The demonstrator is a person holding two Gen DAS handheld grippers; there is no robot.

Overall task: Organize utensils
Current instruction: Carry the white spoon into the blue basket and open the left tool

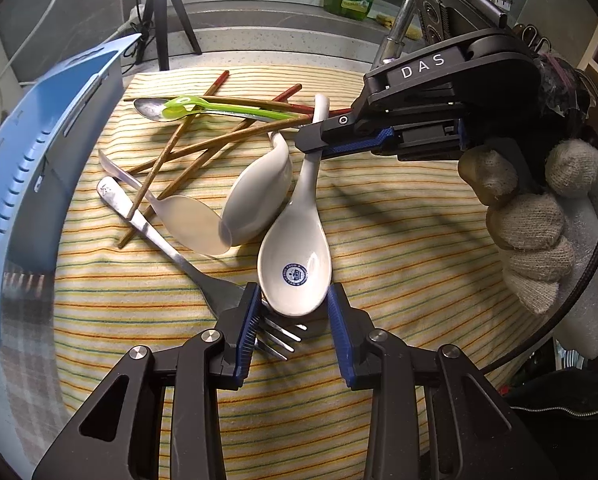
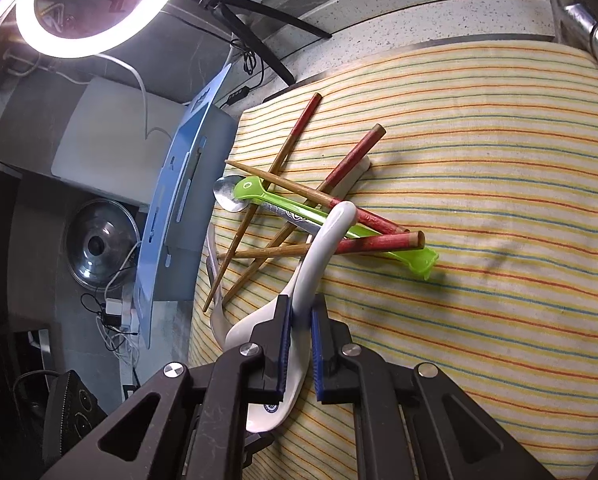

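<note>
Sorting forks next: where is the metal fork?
Left wrist view, lower centre: the metal fork lies on the striped cloth, tines under the logo spoon's bowl.

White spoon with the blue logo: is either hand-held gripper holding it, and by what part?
Both. The left hand-held gripper clamps the white spoon at its bowl; the right hand-held gripper is shut on its handle.

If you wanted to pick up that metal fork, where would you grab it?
Probably the fork by its handle end, coming from above on the side nearest the blue rack. That end lies bare on the cloth; its tines sit under the left gripper and the white spoon.
</note>
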